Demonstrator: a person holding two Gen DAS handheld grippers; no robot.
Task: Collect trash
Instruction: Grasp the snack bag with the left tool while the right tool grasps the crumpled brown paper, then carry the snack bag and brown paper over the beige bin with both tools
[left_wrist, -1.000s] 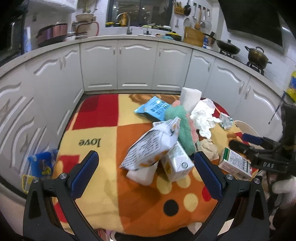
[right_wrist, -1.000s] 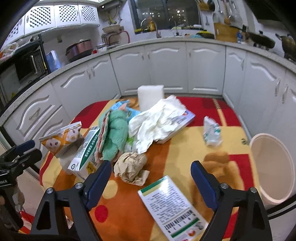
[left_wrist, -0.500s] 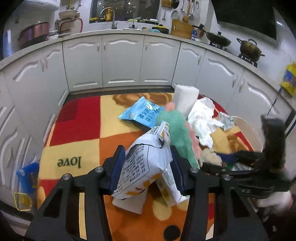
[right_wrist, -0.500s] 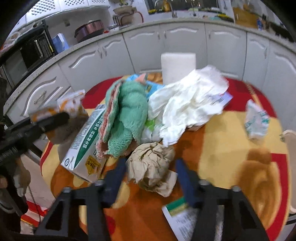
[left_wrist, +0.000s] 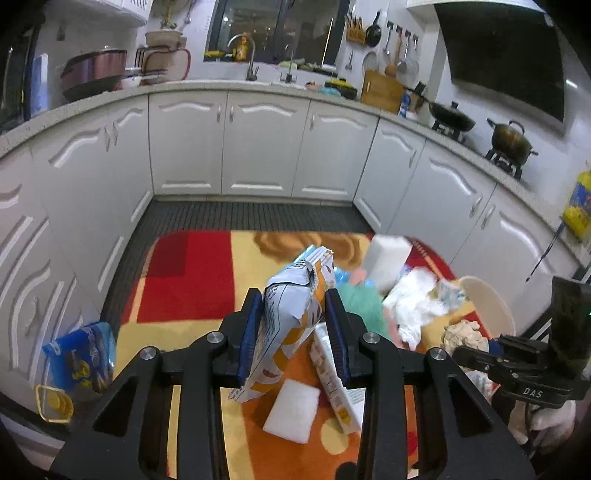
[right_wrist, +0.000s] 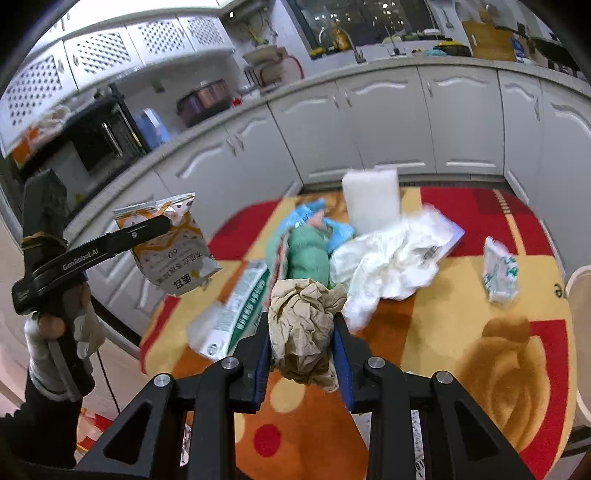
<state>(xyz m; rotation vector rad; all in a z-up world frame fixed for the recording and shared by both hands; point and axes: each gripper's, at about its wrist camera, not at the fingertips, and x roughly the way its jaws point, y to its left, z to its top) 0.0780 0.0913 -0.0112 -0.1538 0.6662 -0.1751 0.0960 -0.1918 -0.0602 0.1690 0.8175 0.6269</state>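
My left gripper (left_wrist: 293, 332) pinches the white-and-orange snack bag (left_wrist: 286, 332) above the patterned cloth (left_wrist: 184, 280), with a carton (left_wrist: 334, 384) and white sponge (left_wrist: 291, 410) lying just below.

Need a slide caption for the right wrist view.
Right gripper closing on crumpled brown paper above the cluttered table.

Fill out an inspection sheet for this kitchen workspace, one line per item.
Surface: patterned cloth in red, orange and yellow, strewn with litter.
Job's things: snack bag; crumpled brown paper; white bin at the cloth's edge.
Clutter: green towel, white plastic wrap, carton, white foam block, small packet.
Grippers: left gripper shut on snack bag, lifted; right gripper closing on crumpled brown paper.
Cables: nothing seen.
Surroundings: white cabinets, sink, pots on stove.
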